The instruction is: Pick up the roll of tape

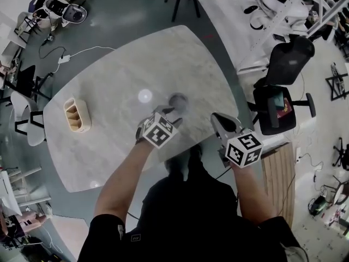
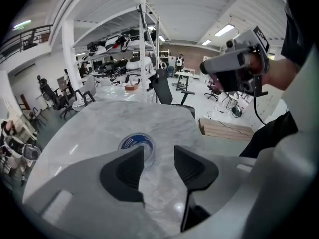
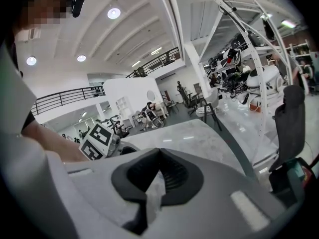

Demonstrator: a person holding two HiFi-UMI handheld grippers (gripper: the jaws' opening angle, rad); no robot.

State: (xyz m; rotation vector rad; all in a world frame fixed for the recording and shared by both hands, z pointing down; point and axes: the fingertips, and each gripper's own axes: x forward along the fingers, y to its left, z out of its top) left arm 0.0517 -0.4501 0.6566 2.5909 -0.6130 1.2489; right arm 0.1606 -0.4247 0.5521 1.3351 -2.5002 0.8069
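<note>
The roll of tape (image 1: 178, 100) lies flat on the marble table (image 1: 120, 75), just ahead of my left gripper (image 1: 173, 113). Seen from the left gripper view it is a clear roll with a blue label (image 2: 136, 144), and the left finger (image 2: 124, 173) partly hides it. My left gripper (image 2: 158, 156) is open and tilted down at the table; the roll sits beyond its tips, slightly left, and nothing touches the pads. My right gripper (image 1: 216, 117) hovers at the table's near right edge. Its jaws (image 3: 159, 153) meet at the tips and hold nothing.
A wooden holder with slots (image 1: 77, 114) stands on the table's left side. A black office chair (image 1: 283, 86) and a wooden cabinet (image 1: 278, 179) are off the table's right edge. The left gripper's marker cube (image 3: 99, 141) shows in the right gripper view.
</note>
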